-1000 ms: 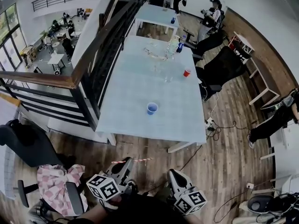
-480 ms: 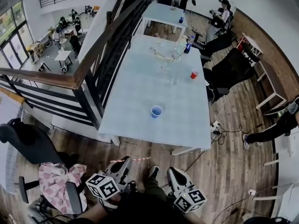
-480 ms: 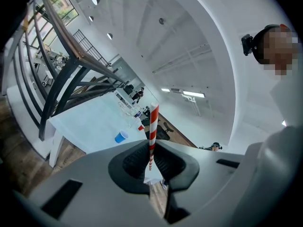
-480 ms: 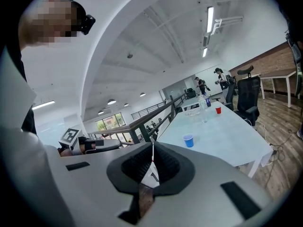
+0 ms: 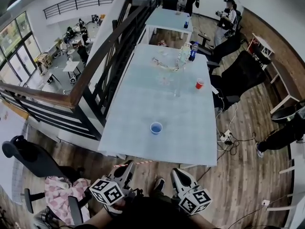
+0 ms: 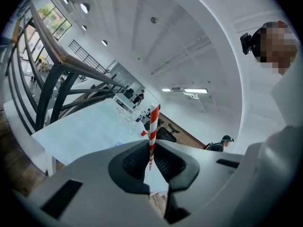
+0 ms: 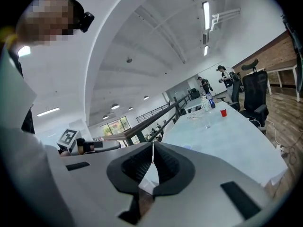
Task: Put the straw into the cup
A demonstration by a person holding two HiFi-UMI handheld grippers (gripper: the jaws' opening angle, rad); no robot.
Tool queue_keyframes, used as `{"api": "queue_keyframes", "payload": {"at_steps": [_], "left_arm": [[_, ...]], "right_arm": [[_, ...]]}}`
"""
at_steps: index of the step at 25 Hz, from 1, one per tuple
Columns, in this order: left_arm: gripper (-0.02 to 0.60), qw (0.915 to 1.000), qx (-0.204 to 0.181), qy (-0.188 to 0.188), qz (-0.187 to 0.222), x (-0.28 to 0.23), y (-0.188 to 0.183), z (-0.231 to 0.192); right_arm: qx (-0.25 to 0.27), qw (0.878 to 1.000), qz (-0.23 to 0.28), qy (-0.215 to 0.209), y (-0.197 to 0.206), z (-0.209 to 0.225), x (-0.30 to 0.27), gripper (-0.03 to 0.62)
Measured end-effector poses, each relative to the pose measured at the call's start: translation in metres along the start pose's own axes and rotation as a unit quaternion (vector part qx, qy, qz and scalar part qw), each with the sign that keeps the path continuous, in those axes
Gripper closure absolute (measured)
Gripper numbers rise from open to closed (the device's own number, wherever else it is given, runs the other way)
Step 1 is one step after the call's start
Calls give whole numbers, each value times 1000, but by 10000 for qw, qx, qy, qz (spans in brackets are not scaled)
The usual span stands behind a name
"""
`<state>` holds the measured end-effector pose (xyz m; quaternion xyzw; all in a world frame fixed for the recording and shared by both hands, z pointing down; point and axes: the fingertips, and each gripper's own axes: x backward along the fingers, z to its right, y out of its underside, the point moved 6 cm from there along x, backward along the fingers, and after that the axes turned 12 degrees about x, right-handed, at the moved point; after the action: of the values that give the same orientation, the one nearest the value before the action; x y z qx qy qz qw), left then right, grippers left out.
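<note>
A red-and-white striped straw (image 5: 135,164) lies crosswise in my left gripper (image 5: 125,169), low in the head view. In the left gripper view the straw (image 6: 152,126) stands upright between the jaws, which are shut on it. The blue cup (image 5: 156,128) stands open-topped near the front edge of the long pale table (image 5: 143,99), well ahead of both grippers. My right gripper (image 5: 177,176) is beside the left one, short of the table. In the right gripper view its jaws (image 7: 152,159) meet with nothing between them.
A red cup (image 5: 199,84), a clear glass (image 5: 176,92), bottles (image 5: 192,51) and other clutter stand farther along the table. A dark railing (image 5: 90,75) runs along its left side. Black office chairs (image 5: 238,75) and people are at the right and far end. Cables (image 5: 228,138) lie on the wooden floor.
The table and blue cup have come closer and sit lower in the head view. Both grippers keep their places in the picture, with the straw still held in the left one.
</note>
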<state>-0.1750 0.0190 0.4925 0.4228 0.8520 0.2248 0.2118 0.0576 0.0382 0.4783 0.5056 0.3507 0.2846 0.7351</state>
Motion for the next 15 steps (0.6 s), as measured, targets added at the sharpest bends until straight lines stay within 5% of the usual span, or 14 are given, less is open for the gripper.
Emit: {"api": "queue_keyframes", "payload": {"at_steps": [15], "left_arm": [[544,9970,-453,-569,255,-103,-18,6]], "right_arm": [[-317,9994,-2,-116,-25,109,-33,562]]}}
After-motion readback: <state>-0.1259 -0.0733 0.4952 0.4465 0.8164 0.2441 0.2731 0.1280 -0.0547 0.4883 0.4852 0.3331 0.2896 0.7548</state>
